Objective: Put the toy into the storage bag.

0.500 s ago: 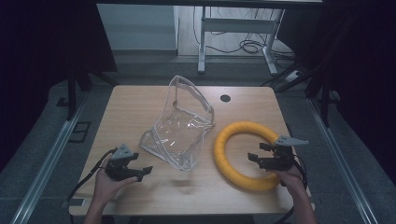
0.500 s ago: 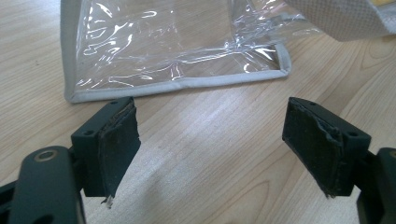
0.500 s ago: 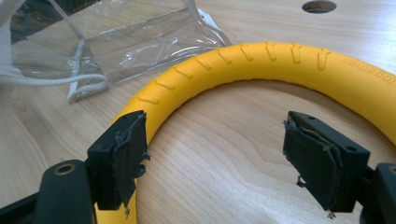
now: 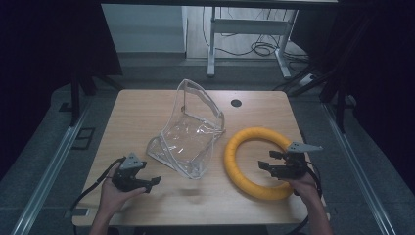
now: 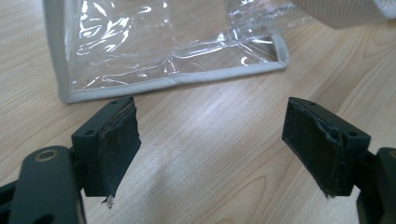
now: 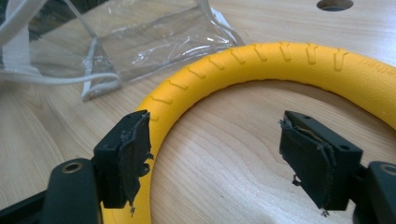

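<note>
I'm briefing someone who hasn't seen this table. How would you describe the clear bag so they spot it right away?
Start at the wooden table and look to its middle, left of the yellow ring. There stands the clear plastic bag, its mouth propped open and its edges trimmed in pale grey. It is the one see-through thing there, wrinkled and glinting, while the ring is solid and bright.

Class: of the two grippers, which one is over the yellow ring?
The right gripper: its open jaws hang over the ring. The left gripper is over bare table, near the clear bag.
</note>
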`<state>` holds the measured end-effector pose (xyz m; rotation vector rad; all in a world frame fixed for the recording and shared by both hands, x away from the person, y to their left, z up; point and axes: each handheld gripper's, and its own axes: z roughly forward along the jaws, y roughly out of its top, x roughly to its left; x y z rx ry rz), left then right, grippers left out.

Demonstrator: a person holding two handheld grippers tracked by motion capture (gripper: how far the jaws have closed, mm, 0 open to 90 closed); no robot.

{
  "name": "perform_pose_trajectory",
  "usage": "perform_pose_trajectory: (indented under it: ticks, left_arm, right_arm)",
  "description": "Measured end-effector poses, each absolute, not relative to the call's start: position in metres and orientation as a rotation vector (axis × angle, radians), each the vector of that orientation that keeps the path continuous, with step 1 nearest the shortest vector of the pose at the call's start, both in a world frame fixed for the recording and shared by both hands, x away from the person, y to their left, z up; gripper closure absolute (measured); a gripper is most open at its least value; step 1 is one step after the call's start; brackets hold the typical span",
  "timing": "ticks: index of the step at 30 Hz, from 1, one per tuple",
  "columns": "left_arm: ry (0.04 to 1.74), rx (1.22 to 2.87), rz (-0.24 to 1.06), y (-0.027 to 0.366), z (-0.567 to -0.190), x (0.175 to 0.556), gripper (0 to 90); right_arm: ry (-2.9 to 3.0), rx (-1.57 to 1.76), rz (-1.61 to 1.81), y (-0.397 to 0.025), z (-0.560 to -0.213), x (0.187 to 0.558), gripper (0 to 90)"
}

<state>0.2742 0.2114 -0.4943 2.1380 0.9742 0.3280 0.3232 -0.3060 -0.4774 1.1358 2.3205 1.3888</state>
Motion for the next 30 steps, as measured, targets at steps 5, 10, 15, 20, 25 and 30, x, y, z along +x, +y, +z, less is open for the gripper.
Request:
perform_pose_trajectory:
  ticks: [5,10,15,20,25,30]
  left_arm:
    - [0.964,2.169,0.316,0.213,-0.496,0.278,18.5]
    - [0.955,2.170,0.311,0.211,-0.495,0.278,18.5]
    - [0.952,2.169,0.304,0.209,-0.495,0.279,18.5]
    - [0.950,2.161,0.301,0.210,-0.495,0.278,18.5]
    - [0.949,2.151,0.299,0.210,-0.493,0.277,18.5]
    - [0.942,2.153,0.296,0.208,-0.492,0.275,18.5]
  right_arm:
    - [2.439,1.053,1.302,-0.295,-0.463,0.317,28.0]
    - [2.562,0.964,1.194,-0.283,-0.439,0.318,29.0]
    - [2.663,0.902,1.087,-0.269,-0.432,0.323,30.0]
    - [2.729,0.886,1.006,-0.257,-0.428,0.326,30.3]
    - [2.776,0.862,0.947,-0.247,-0.426,0.324,30.5]
    - [2.849,0.848,0.840,-0.237,-0.432,0.320,30.5]
